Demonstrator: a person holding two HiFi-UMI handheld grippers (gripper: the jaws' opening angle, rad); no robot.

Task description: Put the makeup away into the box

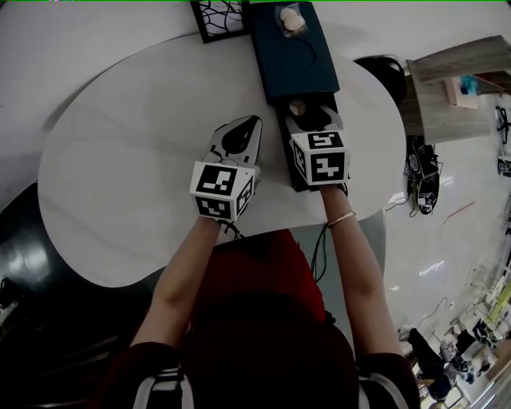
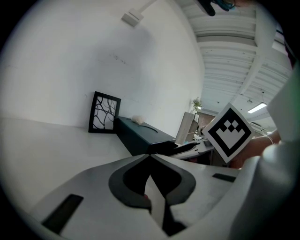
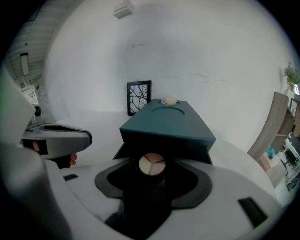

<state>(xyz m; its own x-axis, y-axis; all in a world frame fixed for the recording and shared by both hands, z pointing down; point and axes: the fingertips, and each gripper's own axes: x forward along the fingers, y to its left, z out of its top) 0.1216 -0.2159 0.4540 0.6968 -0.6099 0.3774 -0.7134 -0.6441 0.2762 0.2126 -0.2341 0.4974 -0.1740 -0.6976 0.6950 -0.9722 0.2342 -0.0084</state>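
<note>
A dark teal box (image 1: pixel 291 48) lies at the table's far side, its drawer (image 1: pixel 285 152) pulled out toward me. My right gripper (image 1: pixel 310 120) hangs over that open drawer, shut on a small black makeup pot (image 3: pixel 152 167) with a beige three-part top (image 1: pixel 298 106). The box front (image 3: pixel 164 129) stands just beyond the pot. My left gripper (image 1: pixel 243 128) rests over the white table (image 1: pixel 120 160) just left of the drawer, its jaws together (image 2: pixel 150 157). A small red spot shows low between them; I cannot tell what it is.
A black frame with a branch pattern (image 1: pixel 219 17) leans against the wall left of the box. A pale round thing (image 1: pixel 291 21) sits on the box lid. A wooden cabinet (image 1: pixel 455 80) and shoes (image 1: pixel 421 180) are off the table's right edge.
</note>
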